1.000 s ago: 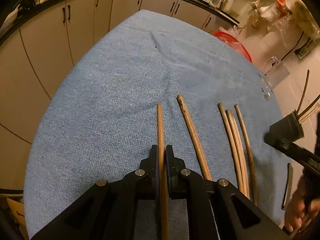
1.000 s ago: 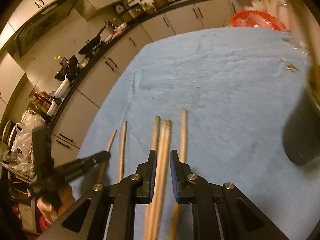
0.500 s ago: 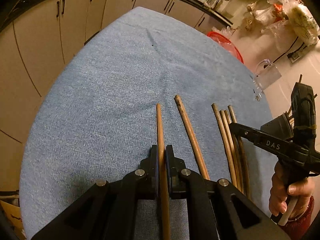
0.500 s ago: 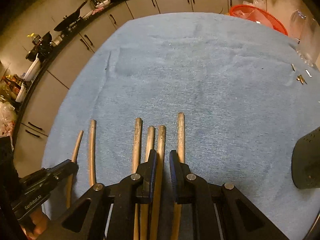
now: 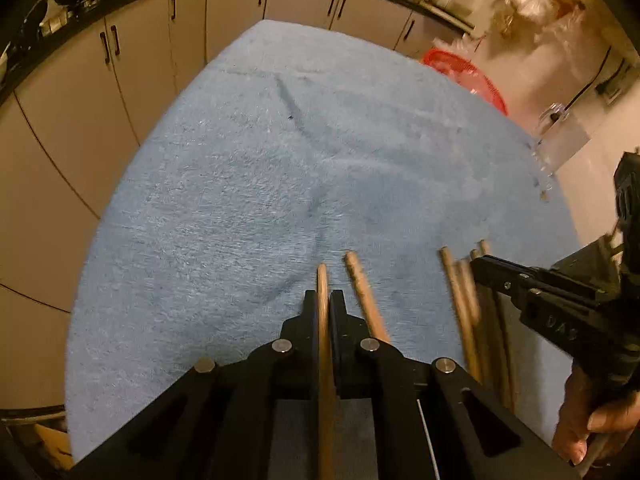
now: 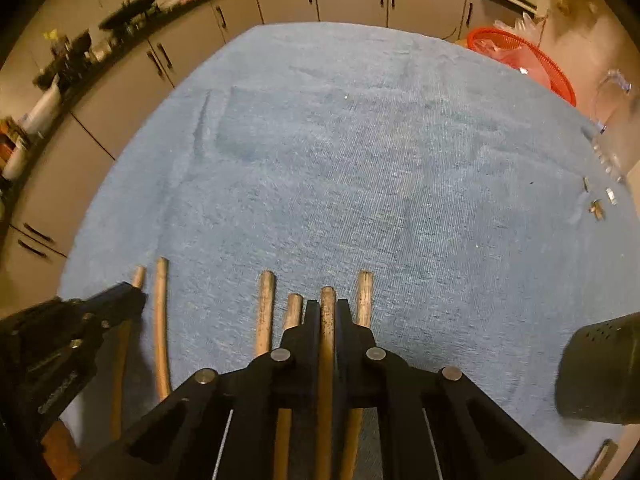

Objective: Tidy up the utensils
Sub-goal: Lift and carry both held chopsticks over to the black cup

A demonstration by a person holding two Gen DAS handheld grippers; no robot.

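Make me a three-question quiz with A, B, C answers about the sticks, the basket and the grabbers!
1. Where is the basket? A beside the sticks B at the cloth's far right edge C in a hand
2. What colour is the cloth? A blue B green C white
3. The right gripper is: A open and empty B out of sight C shut on a chopstick

Answers: B, it sits past the far right edge. A, the whole cover is blue. C, the jaws squeeze one stick between them.
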